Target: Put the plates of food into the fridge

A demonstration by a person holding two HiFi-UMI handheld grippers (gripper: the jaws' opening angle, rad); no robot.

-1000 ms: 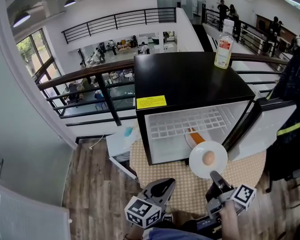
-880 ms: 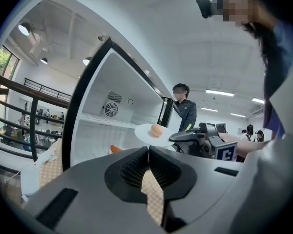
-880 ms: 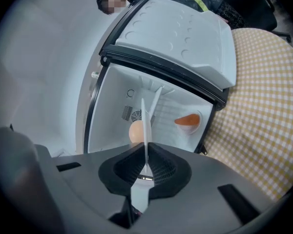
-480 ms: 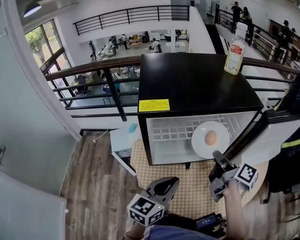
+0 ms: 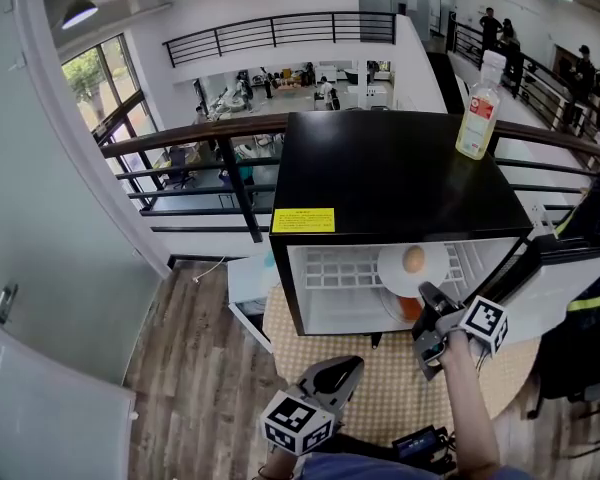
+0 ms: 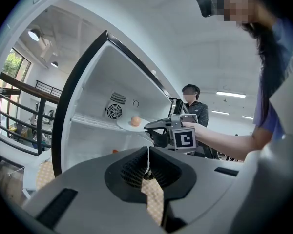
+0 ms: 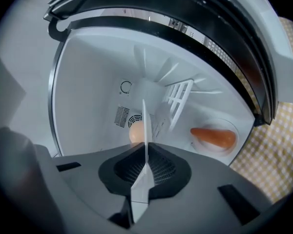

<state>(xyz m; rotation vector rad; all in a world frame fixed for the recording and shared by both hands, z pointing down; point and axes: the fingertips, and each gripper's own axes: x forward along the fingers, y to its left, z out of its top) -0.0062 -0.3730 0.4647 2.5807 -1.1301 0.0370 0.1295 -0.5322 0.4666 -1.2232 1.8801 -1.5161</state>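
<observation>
My right hand-held gripper is clamped shut on the near rim of a white plate that carries one egg. The plate sits level at the mouth of the open fridge, at the height of the wire shelf. I cannot tell whether it touches the shelf yet. In the right gripper view the plate shows edge-on between the jaws, with the egg just beyond them.

A second plate with a carrot lies on the fridge floor, below and to the right. The door stands wide open on the right. A bottle stands on the right rear corner of the fridge top. The fridge rests on a bench with a checked cloth.

My left hand-held gripper is closed on nothing, low and well apart from the fridge, over the near edge of the bench.

I judge the step in hand to be sliding this plate onto the shelf. To do it well, I would keep the plate flat so the egg does not roll. I would push it straight in, well past the shelf's front edge. I would lower it until the shelf bears it, and only then open the jaws. I would draw straight back, clear of the door and the plate below.
</observation>
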